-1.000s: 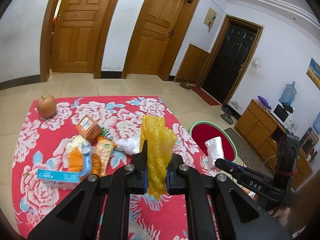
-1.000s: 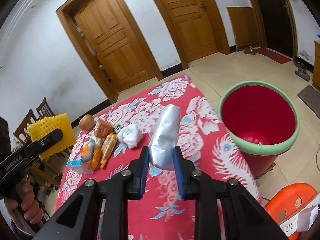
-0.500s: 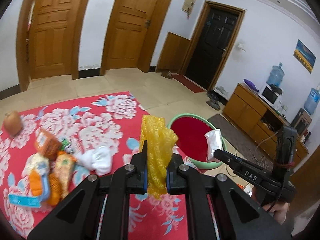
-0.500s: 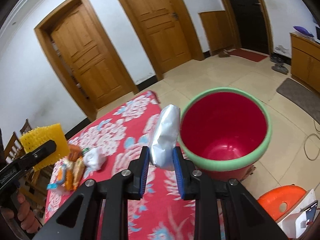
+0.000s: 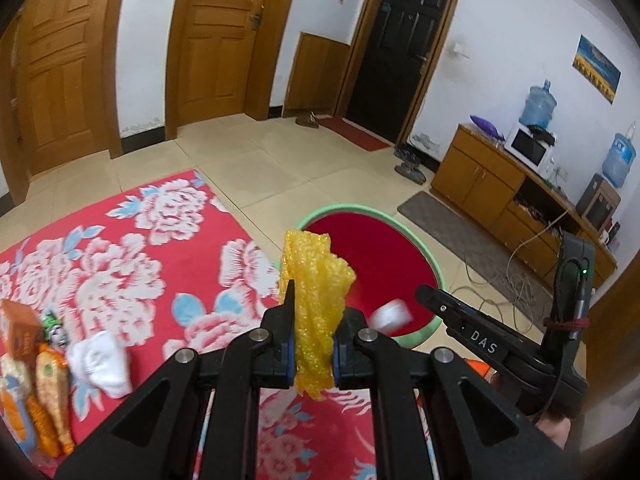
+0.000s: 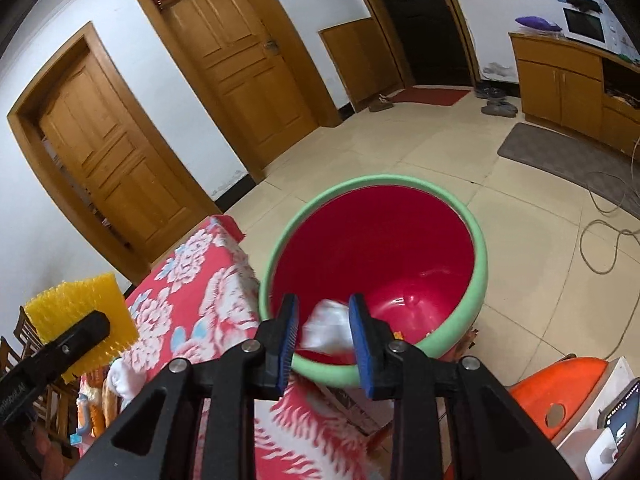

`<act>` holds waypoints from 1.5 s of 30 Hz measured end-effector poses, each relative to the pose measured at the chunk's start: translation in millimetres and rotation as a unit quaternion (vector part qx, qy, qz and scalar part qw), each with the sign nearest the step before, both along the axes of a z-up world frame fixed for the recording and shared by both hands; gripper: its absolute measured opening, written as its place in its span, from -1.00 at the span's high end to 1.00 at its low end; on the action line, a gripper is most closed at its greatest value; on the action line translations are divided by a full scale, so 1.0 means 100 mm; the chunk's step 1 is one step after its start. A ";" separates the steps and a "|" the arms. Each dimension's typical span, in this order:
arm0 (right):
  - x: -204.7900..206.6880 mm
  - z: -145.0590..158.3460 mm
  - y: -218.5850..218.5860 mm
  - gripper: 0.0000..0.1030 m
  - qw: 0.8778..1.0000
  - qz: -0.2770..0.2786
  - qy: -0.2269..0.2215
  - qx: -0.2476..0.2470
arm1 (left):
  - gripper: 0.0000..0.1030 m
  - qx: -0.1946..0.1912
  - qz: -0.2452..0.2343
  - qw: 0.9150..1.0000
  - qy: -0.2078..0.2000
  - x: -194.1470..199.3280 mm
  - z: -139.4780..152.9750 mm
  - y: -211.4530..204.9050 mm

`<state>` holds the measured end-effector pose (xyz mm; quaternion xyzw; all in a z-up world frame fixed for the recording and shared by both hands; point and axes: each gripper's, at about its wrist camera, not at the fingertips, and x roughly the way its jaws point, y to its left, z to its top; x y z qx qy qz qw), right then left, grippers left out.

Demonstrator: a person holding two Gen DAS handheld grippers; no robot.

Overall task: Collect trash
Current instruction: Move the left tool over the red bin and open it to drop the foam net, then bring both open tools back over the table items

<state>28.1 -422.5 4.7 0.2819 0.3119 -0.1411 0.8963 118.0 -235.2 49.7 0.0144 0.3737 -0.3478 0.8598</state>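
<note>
the right tongs (image 6: pixel 324 334) hang over the near rim of the red bin (image 6: pixel 478 276), their jaws just opening and released; the white wrapper (image 6: pixel 326 326), blurred, sits loose between them above the bin's inside. the left tongs (image 5: pixel 314 334) stay clenched on the yellow foam net (image 5: pixel 316 300) over the floral worktop (image 5: pixel 120 264).

right gripper (image 6: pixel 324 334) jaws just opened | white wrapper (image 6: pixel 326 330) dropping into red bin (image 6: pixel 478 264) | both grippers moved binward
</note>
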 end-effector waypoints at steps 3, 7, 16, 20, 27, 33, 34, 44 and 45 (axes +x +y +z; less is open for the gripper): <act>-0.02 -0.03 -0.08 0.41 1.000 -0.005 -0.001 0.006 | 0.79 0.012 -0.009 1.000 0.008 0.02 -0.10 -0.18; -0.14 0.04 -0.14 0.27 1.000 -0.014 -0.016 0.005 | 0.78 0.020 -0.016 0.999 0.021 0.04 -0.22 -0.35; -0.27 0.09 -0.22 0.16 0.999 -0.034 -0.031 0.008 | 0.78 0.049 -0.032 0.998 0.035 0.10 -0.43 -0.71; -0.27 0.02 -0.28 0.16 0.999 -0.040 -0.026 0.019 | 0.78 0.053 -0.041 0.997 0.045 0.15 -0.51 -0.87; -0.29 -0.03 -0.33 0.15 0.998 -0.046 -0.025 0.028 | 0.32 0.070 -0.055 0.995 0.033 0.13 -0.55 -1.10; -0.34 -0.04 -0.34 0.14 0.998 -0.048 -0.025 0.032 | 0.20 0.067 -0.043 0.996 0.028 0.10 -0.49 -1.02; -0.34 -0.03 -0.34 0.13 0.998 -0.048 -0.025 0.032 | 0.20 0.066 -0.039 0.997 0.028 0.09 -0.48 -0.98; -0.42 0.13 -0.14 0.04 0.998 -0.029 -0.040 0.027 | 0.20 0.054 0.006 0.998 0.026 -0.03 -0.29 -0.50; -0.42 0.15 -0.11 0.03 0.998 -0.025 -0.042 0.027 | 0.20 0.052 0.011 0.998 0.026 -0.05 -0.27 -0.44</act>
